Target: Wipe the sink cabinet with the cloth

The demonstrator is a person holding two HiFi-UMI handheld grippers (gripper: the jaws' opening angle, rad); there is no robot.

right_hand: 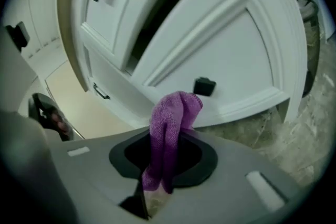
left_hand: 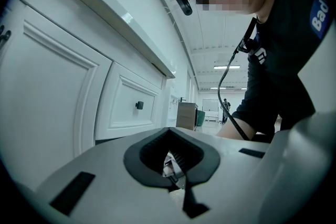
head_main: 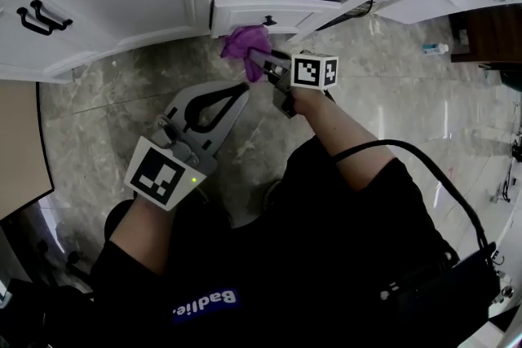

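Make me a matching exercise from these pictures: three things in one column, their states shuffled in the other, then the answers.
Things
1. purple cloth
2. left gripper
3. cabinet door with the square black knob

States
A. standing ajar
B. shut, with nothing held
C. clamped in the right gripper

Pairs: 1-C, 2-B, 3-A
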